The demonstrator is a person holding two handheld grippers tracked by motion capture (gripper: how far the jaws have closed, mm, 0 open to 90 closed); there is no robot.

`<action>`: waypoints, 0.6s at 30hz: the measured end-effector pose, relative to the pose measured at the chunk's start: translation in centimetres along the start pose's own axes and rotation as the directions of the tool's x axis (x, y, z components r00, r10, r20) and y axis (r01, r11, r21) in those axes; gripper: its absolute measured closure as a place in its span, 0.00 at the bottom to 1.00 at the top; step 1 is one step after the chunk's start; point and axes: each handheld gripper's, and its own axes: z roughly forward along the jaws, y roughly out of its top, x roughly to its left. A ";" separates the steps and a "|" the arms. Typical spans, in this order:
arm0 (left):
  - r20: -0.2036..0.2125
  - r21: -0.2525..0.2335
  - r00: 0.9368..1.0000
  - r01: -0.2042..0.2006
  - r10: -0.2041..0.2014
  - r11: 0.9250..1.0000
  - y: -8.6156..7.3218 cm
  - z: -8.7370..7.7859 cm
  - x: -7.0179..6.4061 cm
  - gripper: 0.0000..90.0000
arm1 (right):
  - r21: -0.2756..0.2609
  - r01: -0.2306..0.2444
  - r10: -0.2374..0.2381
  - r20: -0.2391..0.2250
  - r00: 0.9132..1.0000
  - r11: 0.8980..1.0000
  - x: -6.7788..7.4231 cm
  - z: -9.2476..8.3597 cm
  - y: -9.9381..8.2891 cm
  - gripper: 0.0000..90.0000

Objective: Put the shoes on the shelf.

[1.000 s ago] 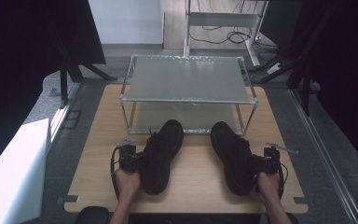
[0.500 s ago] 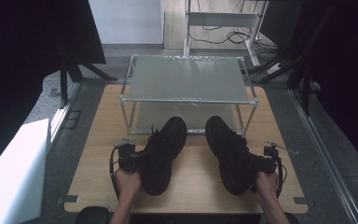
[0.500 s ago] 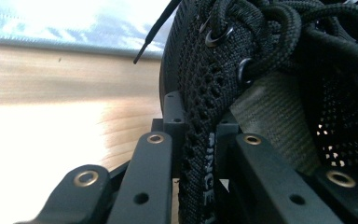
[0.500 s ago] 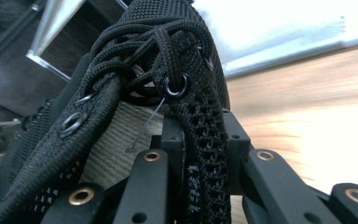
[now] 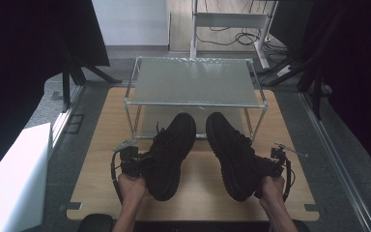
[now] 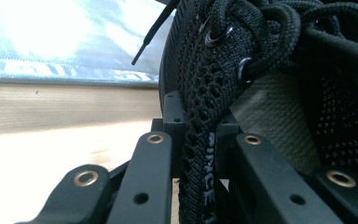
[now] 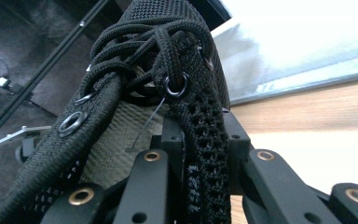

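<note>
Two black knit lace-up shoes hang above the wooden table [image 5: 96, 159], toes pointing toward the wire rack. My left gripper [image 5: 142, 164] is shut on the collar edge of the left shoe [image 5: 170, 153]; in the left gripper view the mesh wall of the left shoe [image 6: 205, 116] is pinched between the jaws of my left gripper [image 6: 200, 140]. My right gripper [image 5: 265, 166] is shut on the collar edge of the right shoe [image 5: 232, 152]; the right gripper view shows the eyelet side of the right shoe [image 7: 200, 121] clamped by my right gripper [image 7: 198, 149].
A metal wire rack with a frosted top shelf [image 5: 193, 82] stands at the table's far half, its lower shelf [image 5: 154, 118] just beyond the shoe toes. A white box [image 5: 9, 179] sits off the table's left. Desk legs and cables [image 5: 232, 29] lie behind.
Both hands have lifted their shoes off the table and carried them forward. The shoe toes now sit closer together and nearer the rack's front edge.
</note>
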 end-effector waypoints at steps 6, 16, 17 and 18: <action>0.016 -0.030 1.000 0.006 -0.006 1.000 0.7 -0.6 -0.7 0.90 | -0.010 -0.007 0.007 -0.026 1.000 1.000 0.9 0.1 0.3 0.85; 0.040 -0.071 0.999 0.012 -0.009 0.997 2.6 -1.2 -1.6 0.90 | -0.019 -0.021 0.021 -0.050 0.999 1.000 2.7 0.6 1.9 0.85; 0.039 -0.075 0.999 0.012 -0.009 0.997 2.8 -1.2 -1.7 0.90 | -0.021 -0.024 0.023 -0.053 0.998 0.999 2.9 0.6 2.1 0.85; 0.040 -0.077 0.999 0.011 -0.008 0.997 3.1 -1.3 -1.8 0.90 | -0.023 -0.028 0.027 -0.058 0.998 0.999 3.0 0.7 2.3 0.85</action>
